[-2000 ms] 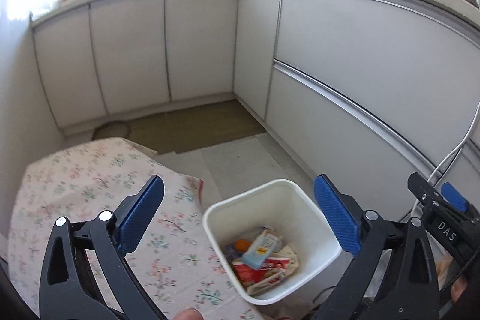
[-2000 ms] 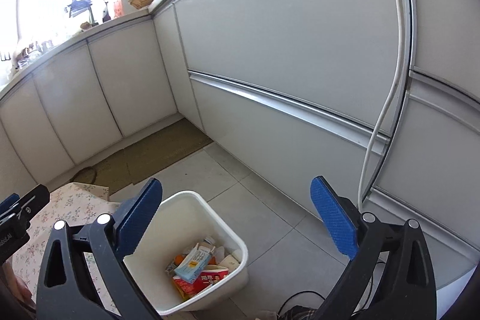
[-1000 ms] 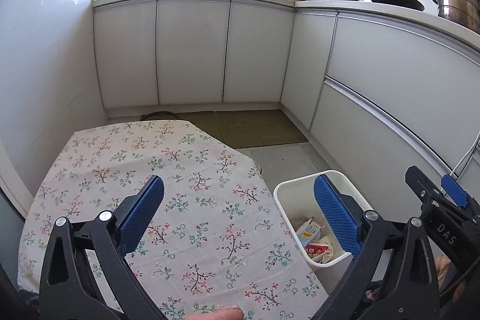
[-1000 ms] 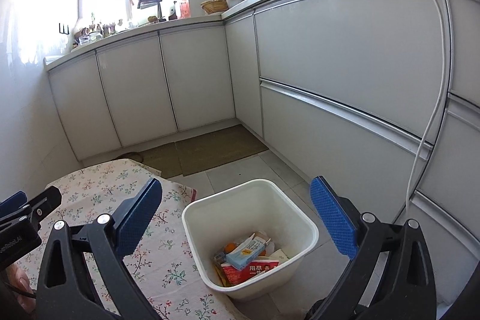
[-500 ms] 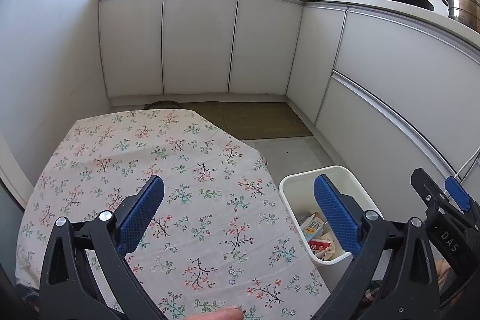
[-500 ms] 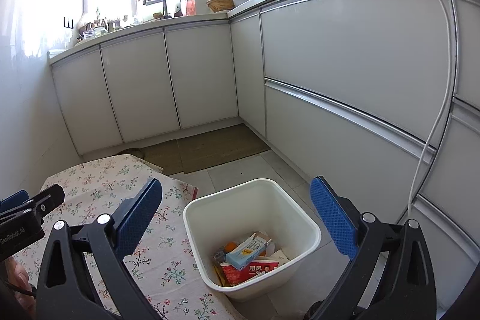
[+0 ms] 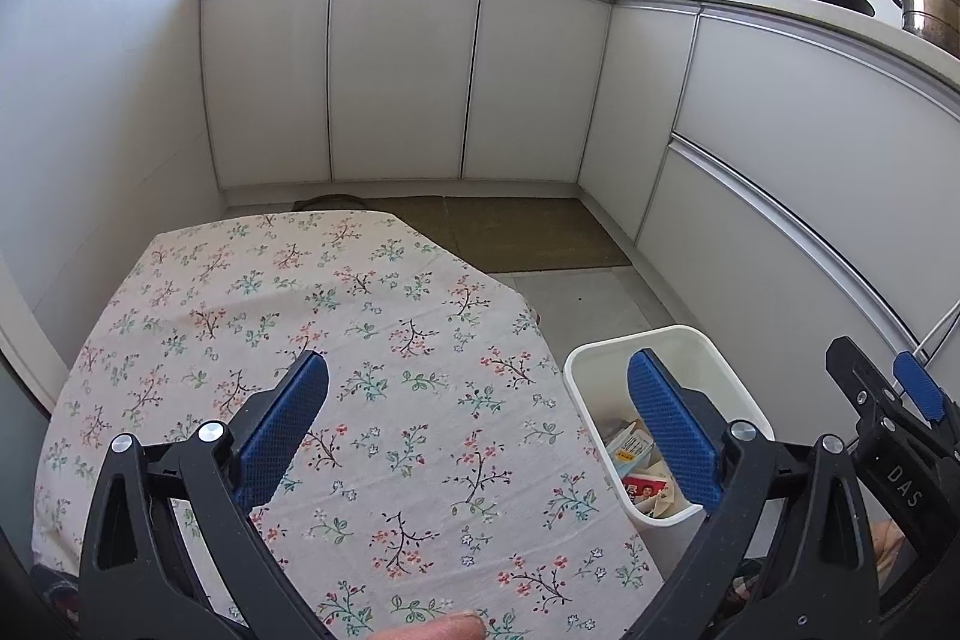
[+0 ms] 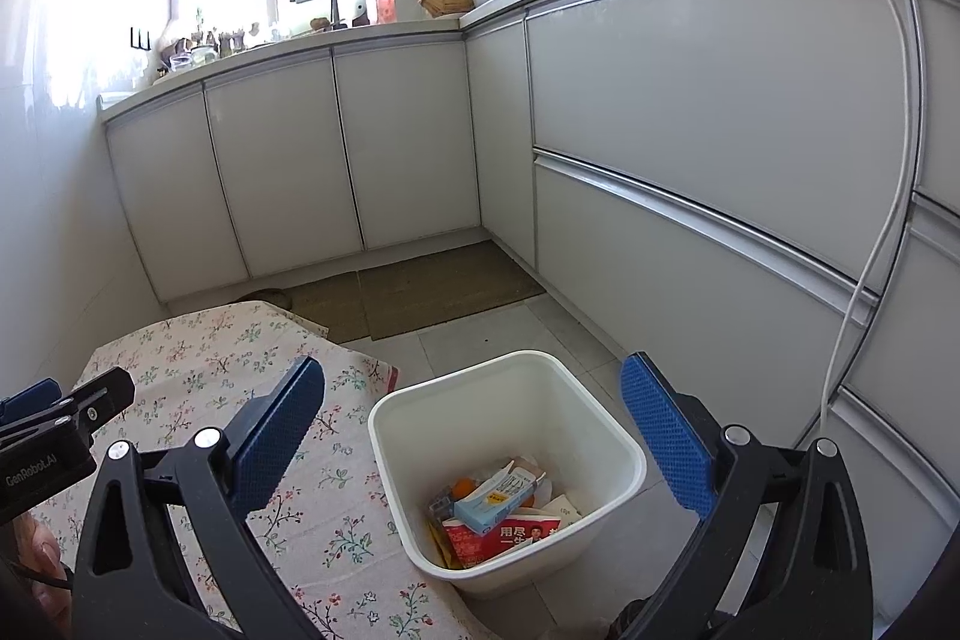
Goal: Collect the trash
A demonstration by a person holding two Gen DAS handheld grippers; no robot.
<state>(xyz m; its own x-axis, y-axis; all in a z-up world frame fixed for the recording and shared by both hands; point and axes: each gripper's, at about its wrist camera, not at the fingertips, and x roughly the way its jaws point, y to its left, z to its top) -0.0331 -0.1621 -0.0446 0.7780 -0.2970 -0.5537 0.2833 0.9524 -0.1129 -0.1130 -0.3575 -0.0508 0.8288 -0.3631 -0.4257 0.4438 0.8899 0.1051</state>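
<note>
Closer floral table; "GenRobot.AI" left gripper

A white bin stands beside a cream tablecloth patterned with pink and green floral sprigs.

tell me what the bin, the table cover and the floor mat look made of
Bin: looks like white moulded plastic, with smooth, slightly glossy walls and a rounded rim.
Table cover: woven cloth, matte, with a floral print and soft creases.
Mat: probably coarse woven fibre, dull brown; too far to be sure.
</note>
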